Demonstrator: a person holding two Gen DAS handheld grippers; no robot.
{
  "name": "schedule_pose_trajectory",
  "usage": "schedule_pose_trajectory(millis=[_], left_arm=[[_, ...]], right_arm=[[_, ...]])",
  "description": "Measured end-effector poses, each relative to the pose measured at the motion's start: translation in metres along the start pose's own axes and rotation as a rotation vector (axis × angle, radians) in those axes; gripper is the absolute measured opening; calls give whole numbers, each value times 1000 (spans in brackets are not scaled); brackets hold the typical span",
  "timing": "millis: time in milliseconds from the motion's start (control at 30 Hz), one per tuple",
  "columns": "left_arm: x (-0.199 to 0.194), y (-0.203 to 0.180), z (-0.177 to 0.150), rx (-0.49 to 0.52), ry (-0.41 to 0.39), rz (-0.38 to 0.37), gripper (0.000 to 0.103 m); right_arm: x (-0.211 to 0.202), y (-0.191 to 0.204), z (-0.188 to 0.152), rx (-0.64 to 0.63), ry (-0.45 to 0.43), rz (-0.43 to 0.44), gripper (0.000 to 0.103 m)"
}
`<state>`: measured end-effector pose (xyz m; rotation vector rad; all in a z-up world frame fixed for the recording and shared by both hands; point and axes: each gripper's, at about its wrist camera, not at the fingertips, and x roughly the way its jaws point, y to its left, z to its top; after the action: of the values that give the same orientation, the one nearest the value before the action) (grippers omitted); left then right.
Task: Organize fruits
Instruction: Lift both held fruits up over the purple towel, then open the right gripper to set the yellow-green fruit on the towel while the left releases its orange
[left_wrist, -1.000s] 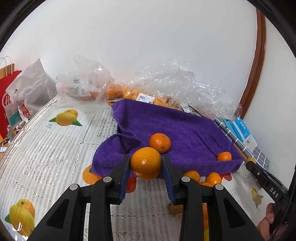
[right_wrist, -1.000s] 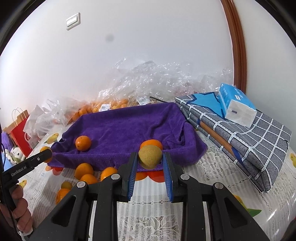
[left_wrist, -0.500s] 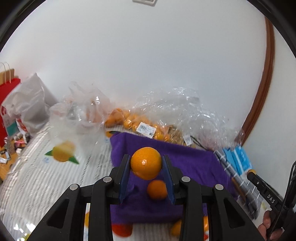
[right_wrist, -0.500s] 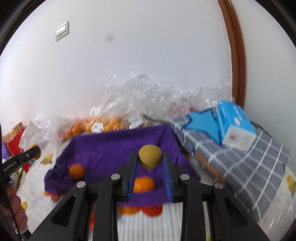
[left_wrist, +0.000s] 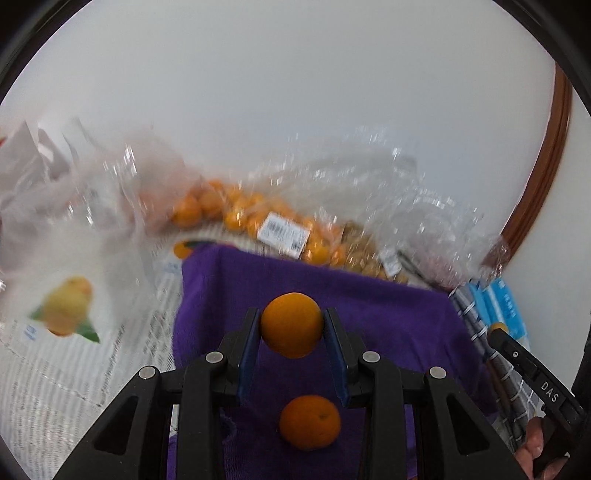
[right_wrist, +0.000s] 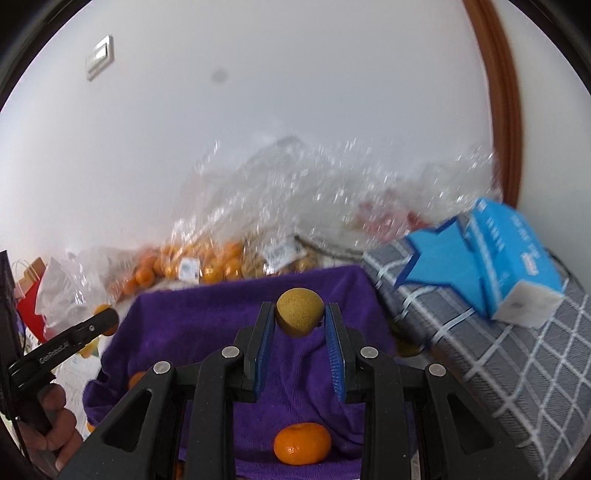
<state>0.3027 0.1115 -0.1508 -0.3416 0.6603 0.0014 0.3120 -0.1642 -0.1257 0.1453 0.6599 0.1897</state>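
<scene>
My left gripper (left_wrist: 291, 325) is shut on an orange (left_wrist: 291, 324) and holds it in the air above the purple towel (left_wrist: 388, 317). Another orange (left_wrist: 309, 421) lies on the towel below it. My right gripper (right_wrist: 300, 312) is shut on a yellow-brown fruit (right_wrist: 300, 311) and holds it above the same towel (right_wrist: 207, 332). An orange (right_wrist: 302, 443) lies on the towel beneath the right gripper. The right gripper's tip also shows in the left wrist view (left_wrist: 498, 328), and the left gripper's tip in the right wrist view (right_wrist: 107, 317).
Clear plastic bags with many small oranges (left_wrist: 229, 214) lie against the wall behind the towel. A folded grey checked cloth (right_wrist: 480, 354) with a blue tissue box (right_wrist: 517, 258) lies right of the towel. A fruit-print tablecloth (left_wrist: 74, 332) covers the table at left.
Both grippers have lifted their fruit off the table's front and carried it up and forward over the purple towel. The views are blurred from motion.
</scene>
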Motion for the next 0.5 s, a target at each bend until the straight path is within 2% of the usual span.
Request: schedule_pose_trajectory(millis=[167, 300, 500], left_arm=[[19, 3, -6, 9, 62, 2, 33], [25, 3, -11, 12, 94, -11, 33], [29, 0, -15, 36, 98, 1, 33]], right_arm=[[27, -7, -9, 6, 98, 19, 27], [36, -13, -17, 16, 131, 11, 27], [46, -14, -22, 18, 161, 15, 27]])
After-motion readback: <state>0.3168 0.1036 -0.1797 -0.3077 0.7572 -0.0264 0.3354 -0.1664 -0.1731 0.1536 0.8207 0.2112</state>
